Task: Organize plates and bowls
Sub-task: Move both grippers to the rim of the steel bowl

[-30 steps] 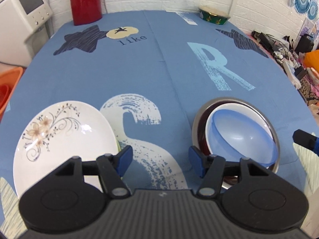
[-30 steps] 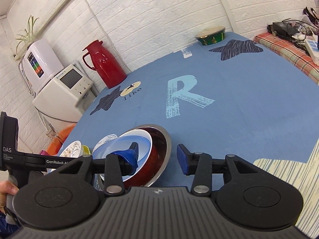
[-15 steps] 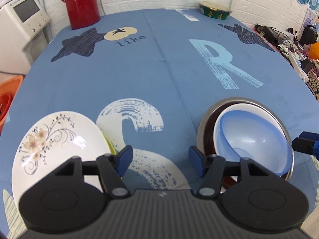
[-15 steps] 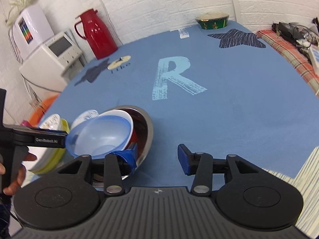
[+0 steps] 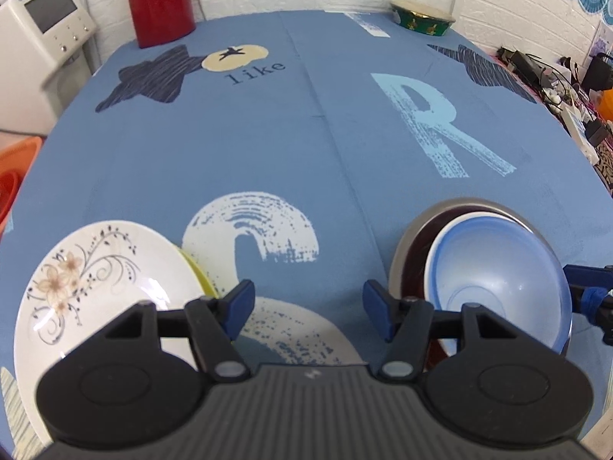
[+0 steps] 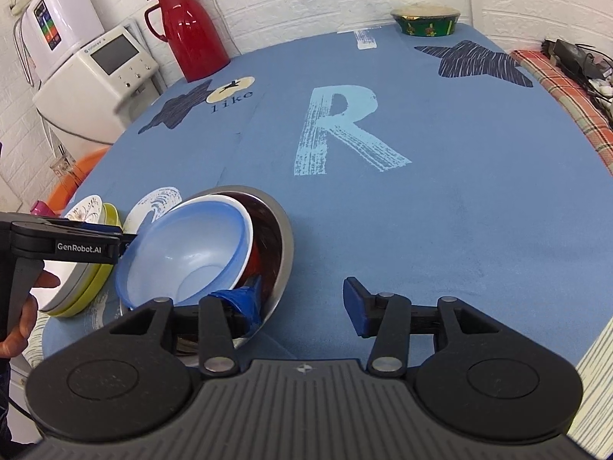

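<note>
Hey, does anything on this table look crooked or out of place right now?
Yes. The blue bowl sits tilted in the nested bowls, leaning toward the plates rather than flat inside the steel bowl. The white floral plate also lies off-centre on the yellow plate beneath.

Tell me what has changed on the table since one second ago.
The right claw has just been opening; one finger sits inside the steel bowl, pads clear of it. The blue bowl stays tilted inside. The left claw stays open and empty; the plates stay stacked.
</note>
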The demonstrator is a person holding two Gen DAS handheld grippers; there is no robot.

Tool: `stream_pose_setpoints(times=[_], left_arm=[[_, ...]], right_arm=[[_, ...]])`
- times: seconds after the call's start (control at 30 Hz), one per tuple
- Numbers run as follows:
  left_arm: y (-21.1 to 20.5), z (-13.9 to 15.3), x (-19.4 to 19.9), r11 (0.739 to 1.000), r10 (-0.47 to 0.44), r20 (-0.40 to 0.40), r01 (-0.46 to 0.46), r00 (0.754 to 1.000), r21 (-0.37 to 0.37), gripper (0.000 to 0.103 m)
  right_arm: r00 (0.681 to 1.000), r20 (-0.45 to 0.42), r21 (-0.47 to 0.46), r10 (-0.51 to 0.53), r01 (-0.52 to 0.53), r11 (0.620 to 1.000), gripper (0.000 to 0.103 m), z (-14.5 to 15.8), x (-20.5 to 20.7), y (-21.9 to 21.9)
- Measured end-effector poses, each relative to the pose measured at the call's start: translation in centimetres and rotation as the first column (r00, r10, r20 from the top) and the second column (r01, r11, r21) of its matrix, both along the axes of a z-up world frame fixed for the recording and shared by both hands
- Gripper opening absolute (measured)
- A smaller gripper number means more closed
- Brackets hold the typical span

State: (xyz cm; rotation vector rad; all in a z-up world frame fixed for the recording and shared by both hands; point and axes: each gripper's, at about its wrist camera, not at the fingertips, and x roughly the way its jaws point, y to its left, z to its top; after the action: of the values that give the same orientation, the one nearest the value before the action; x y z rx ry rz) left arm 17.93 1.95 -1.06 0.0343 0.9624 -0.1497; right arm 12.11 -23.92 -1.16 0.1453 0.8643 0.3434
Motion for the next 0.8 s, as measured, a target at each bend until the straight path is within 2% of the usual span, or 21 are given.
stream_pose_setpoints(times=[0.2,0.43,0.6,0.8], left_arm=[[0.4,-0.1,0.3,0.999,0.012,-0.022,-0.013,1.000,-0.045,0.061],[0.9,0.0,0.7,0.995,0.009,-0.073,-0.016,0.997,-0.096,0.061],[0.9,0.0,1.8,0.996,-0.028,-0.133,0.016,0.991,-0.091,0.061],[0.9,0.2,2.9,0.996,-0.072,-0.164,0.061,0.984,-0.068,0.062]], right_arm=[[1.000,-0.022,-0.021,0.000,-0.001,1.000,0.033,-0.7,1.3,0.7],[0.999,-0.050,0.002,-0.013,0.013,1.000,0.034,-1.3,1.8,0.6],[0.998,-0.056,0.003,-0.011,0.011,1.000,0.034,-1.3,2.0,0.6],[0.998,-0.057,0.012,-0.019,0.020,1.000,0.035,-1.4,2.1,0.5]])
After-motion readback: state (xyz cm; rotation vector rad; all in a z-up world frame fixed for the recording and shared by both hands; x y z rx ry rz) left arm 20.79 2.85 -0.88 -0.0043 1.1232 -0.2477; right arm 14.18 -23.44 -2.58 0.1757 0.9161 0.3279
